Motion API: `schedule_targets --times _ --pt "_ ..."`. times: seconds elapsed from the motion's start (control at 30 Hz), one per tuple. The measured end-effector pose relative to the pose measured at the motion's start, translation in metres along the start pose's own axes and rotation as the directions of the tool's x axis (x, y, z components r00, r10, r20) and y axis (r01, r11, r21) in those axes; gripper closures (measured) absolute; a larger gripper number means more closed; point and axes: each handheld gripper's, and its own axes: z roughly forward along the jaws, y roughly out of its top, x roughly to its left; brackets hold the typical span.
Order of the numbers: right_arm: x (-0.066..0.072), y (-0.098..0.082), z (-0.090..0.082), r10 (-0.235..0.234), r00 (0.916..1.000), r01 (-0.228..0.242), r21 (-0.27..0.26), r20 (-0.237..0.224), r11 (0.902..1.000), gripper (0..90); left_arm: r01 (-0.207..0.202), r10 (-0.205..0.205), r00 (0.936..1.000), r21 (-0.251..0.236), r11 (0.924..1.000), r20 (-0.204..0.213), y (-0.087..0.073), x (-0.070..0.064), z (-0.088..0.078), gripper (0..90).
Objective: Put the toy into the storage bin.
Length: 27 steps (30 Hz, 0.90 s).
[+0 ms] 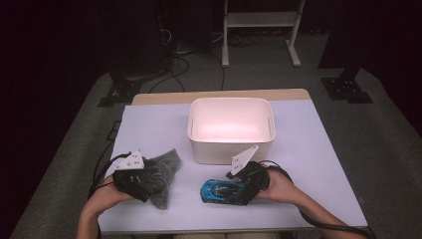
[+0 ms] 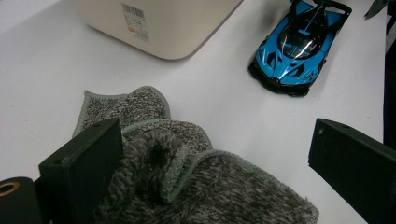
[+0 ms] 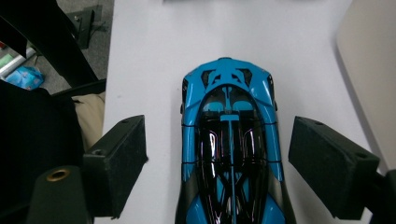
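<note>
Sitting on the white table (image 1: 308, 149) near its front edge, the blue toy car (image 1: 221, 190) lay flat on its wheels, just in front of the white bin (image 1: 231, 130) and apart from it. In the right gripper view the car (image 3: 231, 144) ran lengthwise between the two black jaws, which stood spread wide, one on each flank, with a strip of table showing between each pad and the bodywork. So the right gripper (image 1: 244, 191) was not yet pinching anything; it only straddled the rear half of the car.

The step in hand looked like the reach for the car, with the grip itself still to come. The next move would probably call for bringing the jaws together squarely on the car's sides, low enough that the pads meet the body rather than the sloping roof, before any lift toward the bin, which stood empty.

The right hand (image 1: 276, 186) came in from the lower right, holding its gripper low over the table and pointed leftward along the car, its cable trailing off the front edge.

Farther left, the grey cloth (image 1: 161, 177) lay crumpled on the table. The left gripper (image 1: 134, 179) rested at its near edge with the jaws spread as well; in the left gripper view the cloth (image 2: 187, 182) bunched up between them, against the left pad and clear of the right one, so it was not clamped.
</note>
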Motion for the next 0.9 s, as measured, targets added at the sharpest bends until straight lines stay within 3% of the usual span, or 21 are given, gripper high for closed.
schedule_targets --times 0.3,0.9 --pt "-0.006 -0.008 0.017 0.021 0.9998 -0.021 0.010 0.008 0.9997 17.2 0.003 -0.003 1.0000 -0.005 1.0000 0.003 0.000 0.000 0.000 2.7" --pt "-0.008 -0.013 0.030 0.001 0.9996 -0.002 0.049 0.027 0.9988 16.6 -0.002 0.002 0.9999 -0.002 1.0000 0.010 0.001 -0.002 0.000 2.7"
